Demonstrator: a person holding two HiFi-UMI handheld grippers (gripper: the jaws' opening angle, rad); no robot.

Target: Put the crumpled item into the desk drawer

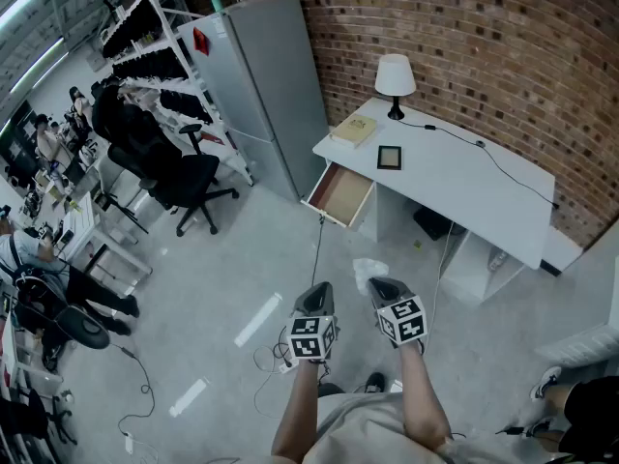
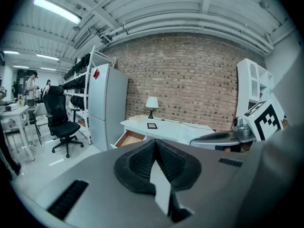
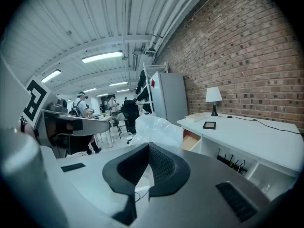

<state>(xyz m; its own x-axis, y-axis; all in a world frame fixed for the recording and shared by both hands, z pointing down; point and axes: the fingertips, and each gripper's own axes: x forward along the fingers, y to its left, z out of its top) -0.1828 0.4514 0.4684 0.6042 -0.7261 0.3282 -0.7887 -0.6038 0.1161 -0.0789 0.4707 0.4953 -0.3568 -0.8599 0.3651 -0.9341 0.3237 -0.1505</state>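
A crumpled white plastic item [image 3: 156,127] sticks out past the tips of my right gripper [image 3: 148,147], which is shut on it. In the head view the item [image 1: 368,271] hangs at the tip of the right gripper [image 1: 381,286], above the grey floor and short of the desk. My left gripper [image 1: 317,290] is beside it, shut and holding nothing [image 2: 154,144]. The white desk [image 1: 464,187] stands against the brick wall, and its wooden drawer [image 1: 340,193] is pulled open at the left end. The drawer [image 3: 191,139] also shows ahead of the right gripper.
On the desk are a white lamp [image 1: 395,77], a book [image 1: 354,130] and a small dark frame [image 1: 389,157]. A grey cabinet [image 1: 261,75] stands left of the desk, and a black office chair [image 1: 184,177] beyond it. Cables [image 1: 276,361] lie on the floor. People sit at far left.
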